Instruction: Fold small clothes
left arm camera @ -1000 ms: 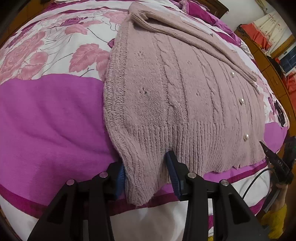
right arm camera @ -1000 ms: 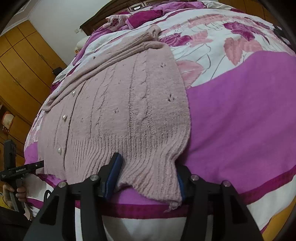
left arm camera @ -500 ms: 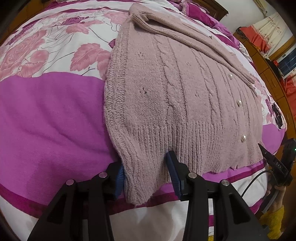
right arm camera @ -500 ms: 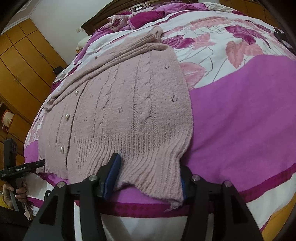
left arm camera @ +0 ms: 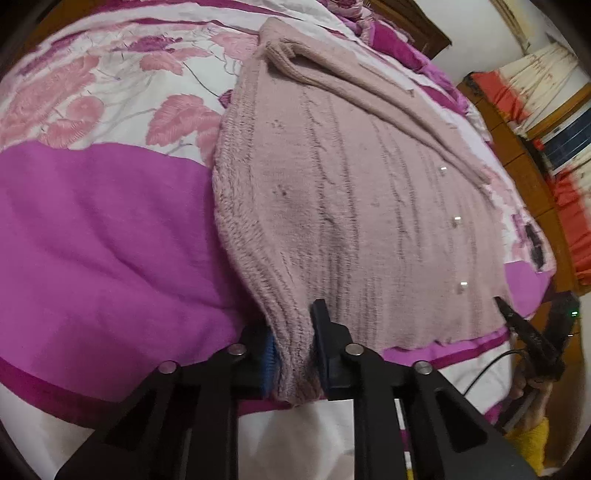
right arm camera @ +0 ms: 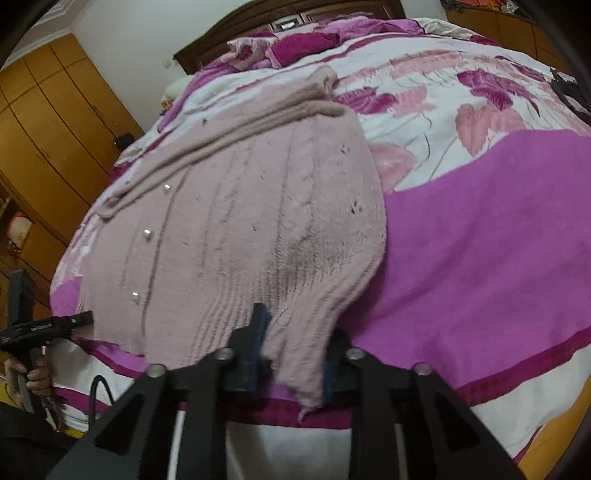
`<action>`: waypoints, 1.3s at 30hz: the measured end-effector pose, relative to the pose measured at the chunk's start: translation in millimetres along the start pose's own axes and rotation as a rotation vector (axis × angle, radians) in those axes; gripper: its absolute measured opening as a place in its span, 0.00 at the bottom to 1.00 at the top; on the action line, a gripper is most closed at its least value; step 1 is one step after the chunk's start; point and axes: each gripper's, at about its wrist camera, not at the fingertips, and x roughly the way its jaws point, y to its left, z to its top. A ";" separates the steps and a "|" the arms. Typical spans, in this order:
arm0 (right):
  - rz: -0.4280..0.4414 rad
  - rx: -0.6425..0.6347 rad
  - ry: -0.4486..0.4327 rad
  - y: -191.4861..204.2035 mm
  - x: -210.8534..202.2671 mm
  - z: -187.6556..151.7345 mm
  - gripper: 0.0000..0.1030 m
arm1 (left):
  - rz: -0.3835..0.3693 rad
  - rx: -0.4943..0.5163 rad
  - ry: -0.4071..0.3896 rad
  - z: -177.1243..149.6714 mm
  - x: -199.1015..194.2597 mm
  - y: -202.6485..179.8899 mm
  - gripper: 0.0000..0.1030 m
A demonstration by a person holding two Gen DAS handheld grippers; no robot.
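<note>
Left tool [left arm camera: 293, 354]: jaws have just closed, pinching the hem's left corner of the dusty-pink cable-knit cardigan with pearl buttons [left arm camera: 354, 206].
Cardigan: flat on the magenta floral bedspread [left arm camera: 103, 236], long axis running away from both tools toward the headboard.
Right tool [right arm camera: 291, 354]: jaws just narrowed onto the hem's right corner.
Coming move: likely hem carried toward the collar; both hands equally near.

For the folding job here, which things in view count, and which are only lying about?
In the job: the pink cardigan; the left gripper and right gripper, both clamped on its hem.

Lying about: the flowered bedspread, wooden wardrobe, headboard, red and white cloth.
</note>
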 end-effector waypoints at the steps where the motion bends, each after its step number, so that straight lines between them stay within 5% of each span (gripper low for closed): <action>1: 0.012 0.006 -0.007 -0.4 -2.3 0.5 0.20 | -0.006 -0.002 0.001 -0.2 0.2 0.7 0.00; 10: 0.026 0.052 0.015 -6.0 6.6 1.0 0.27 | -0.029 -0.044 0.027 2.6 11.1 6.7 0.00; 17: 0.071 0.023 -0.040 3.9 -7.8 11.3 0.14 | -0.157 -0.049 -0.003 9.5 -7.0 -2.1 0.00; 26: 0.151 -0.027 -0.177 30.2 -38.2 52.9 0.13 | -0.275 -0.013 -0.143 49.0 -46.9 -27.9 0.00; 39: 0.160 -0.145 -0.314 75.6 -35.7 153.1 0.13 | -0.219 0.096 -0.377 148.6 -85.6 -75.0 0.00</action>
